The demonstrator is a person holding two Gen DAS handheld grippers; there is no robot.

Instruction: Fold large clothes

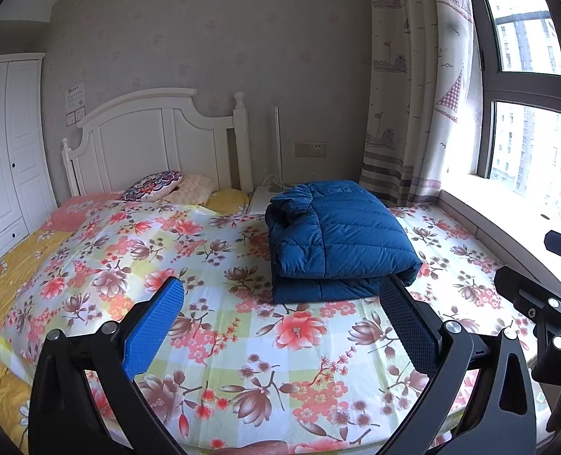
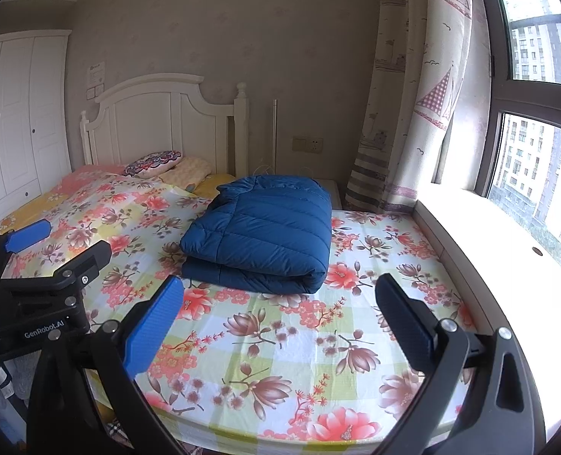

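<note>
The left gripper [image 1: 280, 326] hangs above the bed [image 1: 242, 341] with its jaws spread wide, one blue pad on the left and one dark pad on the right, nothing between them and nothing touched. Beyond the jaws, ahead and toward the right finger, lies the blue down jacket [image 1: 333, 239], folded into a thick, neat bundle on the floral sheet [image 1: 212, 250]. The tip of the right finger overlaps the bundle's near edge in this view; whether it touches the cloth cannot be told.

The right gripper [image 2: 280, 326] is likewise held over the bed with its jaws wide apart and empty. The folded jacket sits just ahead of the gap between the jaws, clear of both fingers, its rounded fold facing the jaws. To the left of these jaws, the left gripper shows from the side, also parted.

Farther ahead of both pairs of jaws, pillows [image 1: 155, 185] lie against the white headboard [image 1: 155, 140]. A curtain [image 2: 413, 113] and window [image 2: 538, 132] stand to the right.
</note>
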